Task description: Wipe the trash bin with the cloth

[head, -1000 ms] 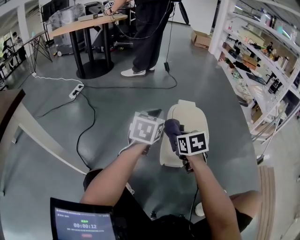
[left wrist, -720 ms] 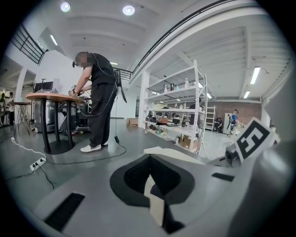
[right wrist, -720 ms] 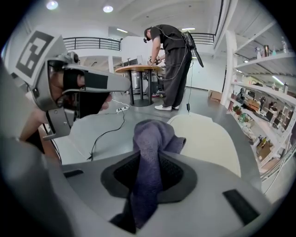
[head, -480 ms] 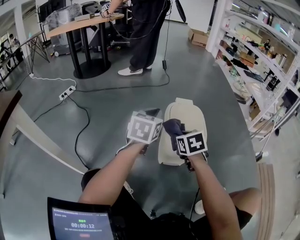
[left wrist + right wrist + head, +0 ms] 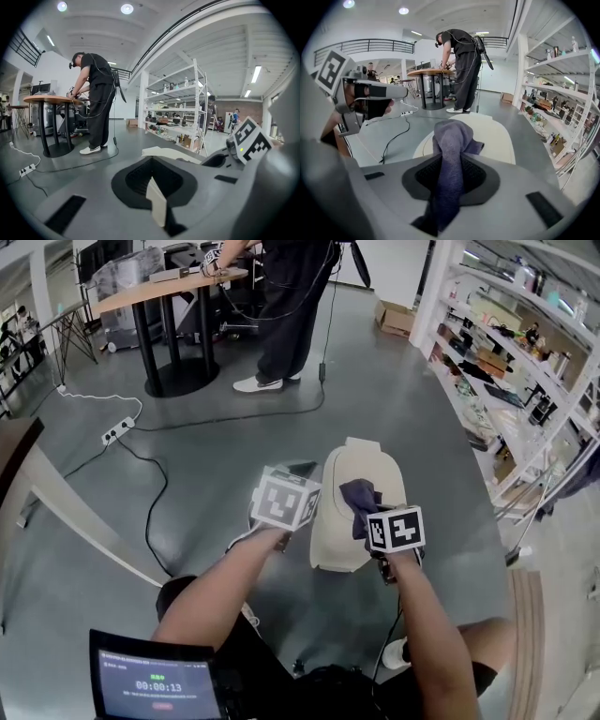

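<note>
Trash bin [image 5: 349, 538] lies lengthwise, centre frame, directly beneath my right tool [image 5: 449, 197], which clamps the purple cloth [image 5: 451, 145]; left tool [image 5: 157, 206] seemingly pinches its rim.

Lab or workshop hall: bare grey floor [image 5: 187, 484], open white shelving [image 5: 497, 362] stocked with supplies, equipment-laden bench [image 5: 159, 285], power strip [image 5: 117, 430] trailing cables, cardboard box [image 5: 398, 317].

The grey polished floor [image 5: 422, 418] carries a cream trash bin [image 5: 375, 465], standing upright. Beyond the bin a black cable [image 5: 225, 420] runs across the floor. A white power strip [image 5: 116, 430] lies beyond and left of the bin. Farther beyond stand a counter [image 5: 183, 381] on a round black base and a person's white shoe [image 5: 256, 383]. A cardboard box [image 5: 398, 317] sits far beyond the bin, and shelving [image 5: 487, 381] stands to the bin's right.
</note>
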`<state>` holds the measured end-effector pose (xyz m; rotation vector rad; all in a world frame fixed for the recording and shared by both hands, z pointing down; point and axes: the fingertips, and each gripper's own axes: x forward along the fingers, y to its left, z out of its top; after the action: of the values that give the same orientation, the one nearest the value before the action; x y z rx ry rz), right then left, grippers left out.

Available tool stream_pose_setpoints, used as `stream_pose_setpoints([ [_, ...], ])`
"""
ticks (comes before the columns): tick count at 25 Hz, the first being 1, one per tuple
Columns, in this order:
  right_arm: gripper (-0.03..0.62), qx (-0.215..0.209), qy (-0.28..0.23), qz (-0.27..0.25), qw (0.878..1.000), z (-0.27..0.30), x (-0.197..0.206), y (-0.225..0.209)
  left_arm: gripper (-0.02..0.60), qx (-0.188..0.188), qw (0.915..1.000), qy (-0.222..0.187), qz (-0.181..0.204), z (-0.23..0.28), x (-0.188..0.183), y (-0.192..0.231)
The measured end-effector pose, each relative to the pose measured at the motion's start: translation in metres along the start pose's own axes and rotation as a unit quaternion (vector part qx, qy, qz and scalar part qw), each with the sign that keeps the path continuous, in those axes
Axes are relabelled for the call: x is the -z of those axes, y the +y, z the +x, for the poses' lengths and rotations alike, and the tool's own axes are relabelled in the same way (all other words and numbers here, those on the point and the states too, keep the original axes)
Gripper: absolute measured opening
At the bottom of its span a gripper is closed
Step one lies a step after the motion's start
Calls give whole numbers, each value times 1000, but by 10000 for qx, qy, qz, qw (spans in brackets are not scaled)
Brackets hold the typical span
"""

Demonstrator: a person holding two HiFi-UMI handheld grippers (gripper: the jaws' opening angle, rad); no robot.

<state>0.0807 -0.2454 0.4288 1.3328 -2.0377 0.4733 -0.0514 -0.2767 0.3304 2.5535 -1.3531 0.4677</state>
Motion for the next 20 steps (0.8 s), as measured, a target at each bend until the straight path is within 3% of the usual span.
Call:
stream_pose_setpoints([
  [7, 87, 166, -23, 121, 9998, -9, 10, -27, 0, 37, 10000, 79, 19, 6, 5, -7],
  [20, 87, 243, -103, 645, 9976, -27, 38, -91, 0, 109, 9987, 270, 407, 8, 17, -28],
])
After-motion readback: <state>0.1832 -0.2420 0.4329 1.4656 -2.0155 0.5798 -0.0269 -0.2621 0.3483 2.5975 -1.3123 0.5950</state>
